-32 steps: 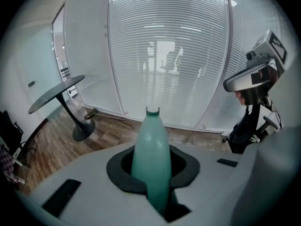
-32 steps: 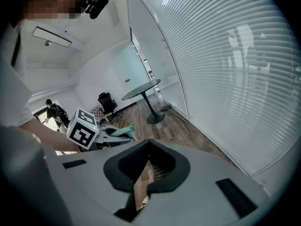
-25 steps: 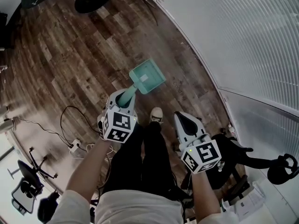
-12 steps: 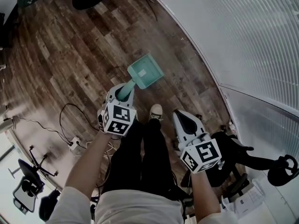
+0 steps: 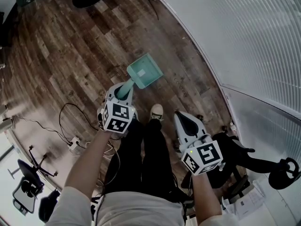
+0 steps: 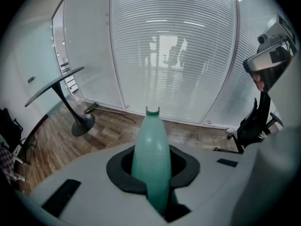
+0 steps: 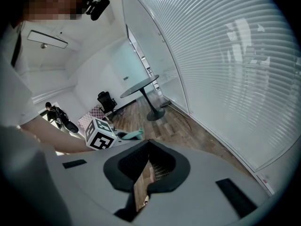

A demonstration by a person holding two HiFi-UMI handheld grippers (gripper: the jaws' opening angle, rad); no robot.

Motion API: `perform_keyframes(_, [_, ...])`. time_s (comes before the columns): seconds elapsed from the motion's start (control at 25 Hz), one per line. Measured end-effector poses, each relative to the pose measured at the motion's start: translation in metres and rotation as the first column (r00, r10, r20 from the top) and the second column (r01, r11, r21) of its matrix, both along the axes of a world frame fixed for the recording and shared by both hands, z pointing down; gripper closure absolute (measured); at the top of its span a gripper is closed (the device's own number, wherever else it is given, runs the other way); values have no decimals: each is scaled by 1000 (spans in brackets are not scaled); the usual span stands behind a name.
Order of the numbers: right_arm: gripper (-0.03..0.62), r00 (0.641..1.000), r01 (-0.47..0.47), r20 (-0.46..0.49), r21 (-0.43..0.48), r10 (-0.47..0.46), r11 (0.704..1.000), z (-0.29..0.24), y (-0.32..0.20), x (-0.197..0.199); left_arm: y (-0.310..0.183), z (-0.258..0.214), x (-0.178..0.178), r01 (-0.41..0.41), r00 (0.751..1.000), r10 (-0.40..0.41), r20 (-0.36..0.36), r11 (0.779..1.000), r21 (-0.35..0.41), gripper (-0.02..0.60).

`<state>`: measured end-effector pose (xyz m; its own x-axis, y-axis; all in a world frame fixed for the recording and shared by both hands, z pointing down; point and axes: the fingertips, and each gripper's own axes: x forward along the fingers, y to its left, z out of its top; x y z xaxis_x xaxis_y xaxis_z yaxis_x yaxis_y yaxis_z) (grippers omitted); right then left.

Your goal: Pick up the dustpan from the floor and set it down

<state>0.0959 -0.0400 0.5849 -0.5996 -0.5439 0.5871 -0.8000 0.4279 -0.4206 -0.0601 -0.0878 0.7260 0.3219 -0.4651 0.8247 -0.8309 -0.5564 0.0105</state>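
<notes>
I have my left hand-held gripper [image 5: 123,92] pinching the teal plastic dustpan [image 5: 145,71] by its handle, the scoop just beyond its tips. My right hand-held gripper [image 5: 185,122] is pressed together on nothing.

the head view looks steeply down from over the person's shoulders onto the wood floor [image 5: 56,55], left gripper [image 5: 123,91] and right gripper [image 5: 184,121] in its lower half. each gripper view rides close behind its own jaws, looking outward, the dustpan [image 6: 151,159] handle filling the left one's lower centre. all three share the blinds wall [image 6: 174,55] and black table base [image 6: 81,124]
</notes>
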Motion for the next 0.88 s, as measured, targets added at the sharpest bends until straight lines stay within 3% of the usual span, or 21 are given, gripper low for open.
perform_keyframes(0.4, [571, 1000, 2, 10, 3, -2, 1000, 2, -3, -2, 1, 10, -8, 4, 1000, -4, 6, 1000, -11, 511])
perform_keyframes(0.88, [571, 1000, 7, 11, 4, -7, 1000, 1, -4, -9, 22, 27, -45, 45, 997, -43, 62, 998, -43, 511])
